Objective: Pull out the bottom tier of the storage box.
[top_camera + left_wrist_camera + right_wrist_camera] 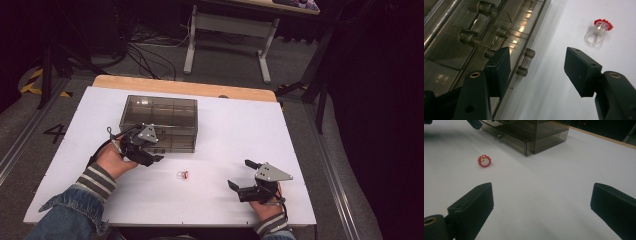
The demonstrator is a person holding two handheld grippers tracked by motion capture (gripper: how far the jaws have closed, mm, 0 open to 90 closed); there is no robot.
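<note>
Left gripper [537, 68] half open, holding nothing, at drawer box [159, 122] handles [525, 62]; off-centre closing could slip off the knob.

The white table top [225, 130] is evenly lit from above while the room around stays dark. Lamp glints streak the smoky drawer box [461, 37] beside the left gripper [537, 66]. Beyond it the red-topped ring [599, 31] looks slightly soft.

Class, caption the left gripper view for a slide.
Open left hand-held gripper beside a smoky drawer box's knobs, toy ring lying ahead.
</note>
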